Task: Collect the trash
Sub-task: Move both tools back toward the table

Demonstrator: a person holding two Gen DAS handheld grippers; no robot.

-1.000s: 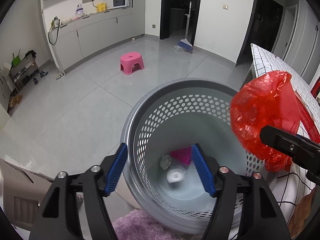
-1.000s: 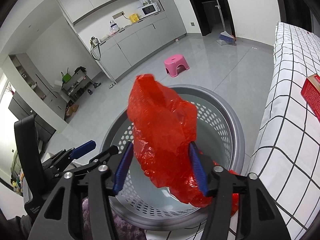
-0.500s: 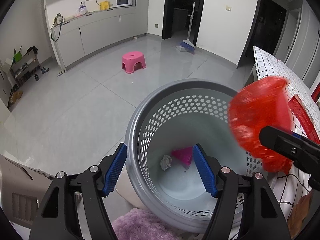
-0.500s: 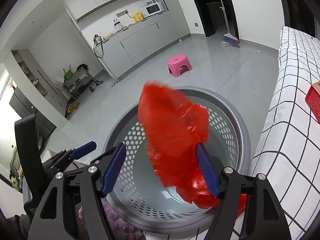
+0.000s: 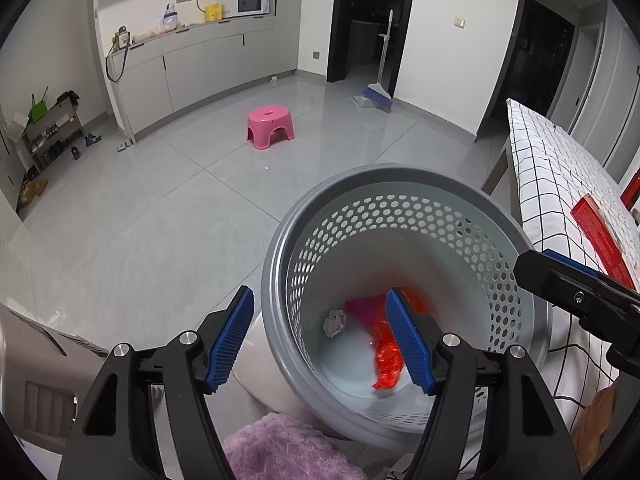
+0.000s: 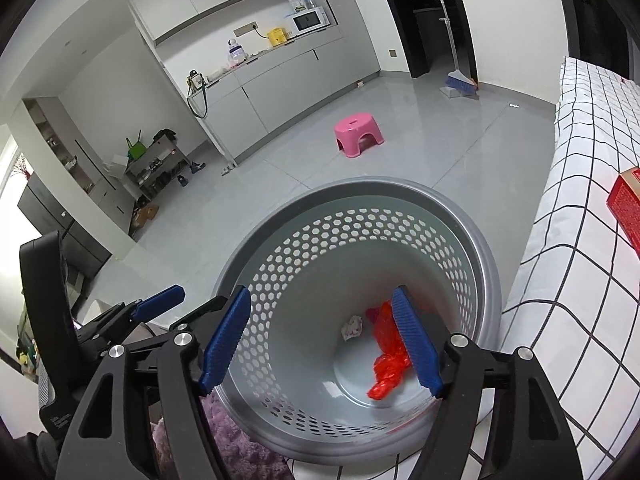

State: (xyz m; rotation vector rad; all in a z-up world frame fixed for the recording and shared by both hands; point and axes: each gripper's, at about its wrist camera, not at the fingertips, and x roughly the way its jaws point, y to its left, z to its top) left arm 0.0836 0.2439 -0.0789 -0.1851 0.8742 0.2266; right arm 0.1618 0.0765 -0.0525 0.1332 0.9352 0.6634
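The right claw (image 6: 320, 344) has just opened and holds nothing. The red bag (image 6: 386, 364) lies in the basket (image 6: 486, 280). The left claw (image 5: 320, 344) straddles the basket's rim, jaws apart.

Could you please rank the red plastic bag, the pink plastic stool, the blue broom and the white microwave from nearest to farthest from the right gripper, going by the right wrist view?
1. Red plastic bag: at the bottom of the grey perforated basket, below the right gripper.
2. Pink plastic stool: mid-floor.
3. Blue broom: against the far wall, right.
4. White microwave: on the back counter.
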